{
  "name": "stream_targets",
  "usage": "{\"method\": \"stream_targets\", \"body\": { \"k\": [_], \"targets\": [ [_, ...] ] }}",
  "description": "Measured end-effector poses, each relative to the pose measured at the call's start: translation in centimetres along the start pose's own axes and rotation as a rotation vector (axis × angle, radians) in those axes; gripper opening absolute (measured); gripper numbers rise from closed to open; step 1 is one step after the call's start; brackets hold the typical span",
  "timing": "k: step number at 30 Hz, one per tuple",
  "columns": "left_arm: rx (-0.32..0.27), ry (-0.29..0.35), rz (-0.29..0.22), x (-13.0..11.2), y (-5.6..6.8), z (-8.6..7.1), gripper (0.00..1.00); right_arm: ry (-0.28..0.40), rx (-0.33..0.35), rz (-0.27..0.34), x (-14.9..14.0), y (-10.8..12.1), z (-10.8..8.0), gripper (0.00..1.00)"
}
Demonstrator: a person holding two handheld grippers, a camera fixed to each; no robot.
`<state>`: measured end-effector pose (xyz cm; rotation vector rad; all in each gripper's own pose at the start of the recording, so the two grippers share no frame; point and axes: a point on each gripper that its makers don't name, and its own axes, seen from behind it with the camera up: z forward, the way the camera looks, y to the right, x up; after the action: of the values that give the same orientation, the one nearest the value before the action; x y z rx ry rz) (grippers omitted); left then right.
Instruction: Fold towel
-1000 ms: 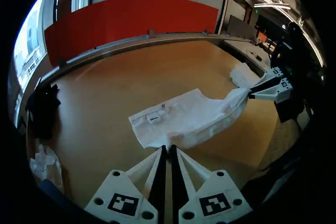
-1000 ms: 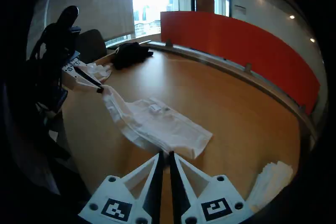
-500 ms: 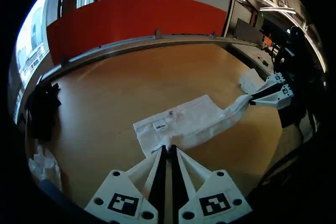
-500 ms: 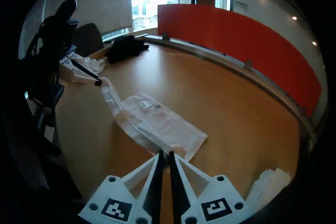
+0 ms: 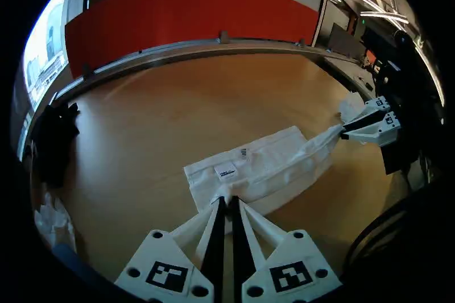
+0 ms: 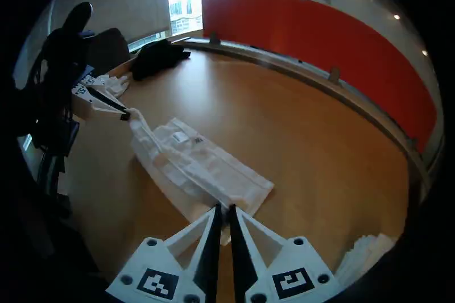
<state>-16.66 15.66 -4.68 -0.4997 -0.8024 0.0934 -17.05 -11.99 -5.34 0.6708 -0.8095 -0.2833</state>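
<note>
Towel [image 5: 267, 161] corners are hidden inside my left gripper [image 5: 226, 203] and right gripper [image 6: 223, 209]. The white stack [image 6: 364, 252] at the table's [image 6: 318, 132] edge is cut off.

Both cameras ride low and close over the desk [image 5: 148, 127], facing each other from opposite ends of the white towel [image 5: 267, 161], which both views share.

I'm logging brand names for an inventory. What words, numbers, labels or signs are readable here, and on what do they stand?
Sewn label on the white cloth towel: it carries print, too small and blurred to read.
Smaller tag beside it: unreadable.
Square black-and-white markers on the left tongs: patterns, no letters.
No text is legible.
</note>
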Motion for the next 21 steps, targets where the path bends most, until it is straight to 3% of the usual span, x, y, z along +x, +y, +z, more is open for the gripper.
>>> {"method": "stream_targets", "body": {
  "k": [21],
  "targets": [
    [0.041,-0.033,-0.027,-1.8,-1.5,4.4,0.08,-0.084,-0.014,0.036,-2.4,1.6,4.0,0.10]
  ]
}}
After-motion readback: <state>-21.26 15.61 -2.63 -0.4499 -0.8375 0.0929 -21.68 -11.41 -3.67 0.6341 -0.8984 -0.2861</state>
